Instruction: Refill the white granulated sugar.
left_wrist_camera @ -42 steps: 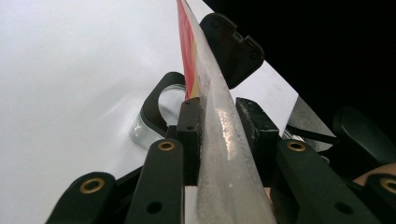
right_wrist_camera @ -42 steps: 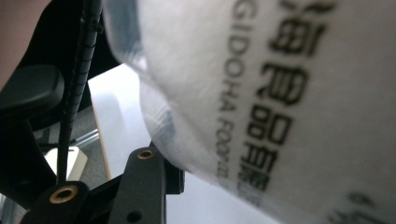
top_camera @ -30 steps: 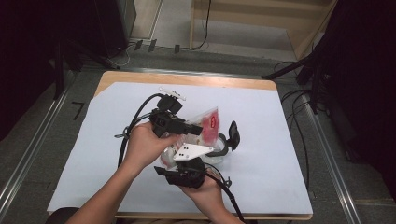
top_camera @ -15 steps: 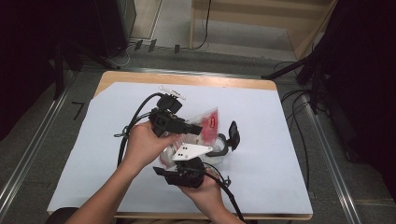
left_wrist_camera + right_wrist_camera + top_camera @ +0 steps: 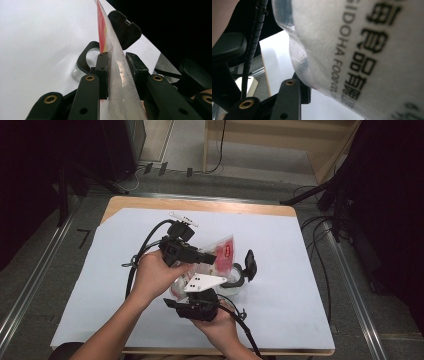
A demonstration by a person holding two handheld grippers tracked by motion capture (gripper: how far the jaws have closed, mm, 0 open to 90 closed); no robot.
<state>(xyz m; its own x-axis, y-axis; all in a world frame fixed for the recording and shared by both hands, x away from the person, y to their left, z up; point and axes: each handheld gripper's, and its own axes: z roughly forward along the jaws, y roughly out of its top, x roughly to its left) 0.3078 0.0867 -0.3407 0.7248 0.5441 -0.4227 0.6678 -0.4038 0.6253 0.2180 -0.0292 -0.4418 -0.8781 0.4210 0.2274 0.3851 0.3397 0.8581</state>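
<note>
The left hand-held gripper was clamped on the bag, a clear plastic pouch with red print, held up over the middle of the table. In the left gripper view the bag ran edge-on between the two jaws, and both pads pressed against its frosted film, so the grip was plain. The left hand wrapped the body of that hand-held gripper from the left side.

The right hand-held gripper sat just below the bag in the high view, with its grey plate on top and the right hand beneath it. In the right gripper view the bag hung very close to the lens (its black lettering blurred but partly readable), and it covered most of the jaws, with one jaw showing at the lower left beside the film. Whether those jaws pinched the bag or merely stood around it could not be told.

Under and just right of the bag a jar with a dark rim rested on the white sheet that covered the table, and a black lid stood tilted at its far right edge. The left gripper view showed the same jar and lid beyond the jaws, the bag passing between them.
</note>
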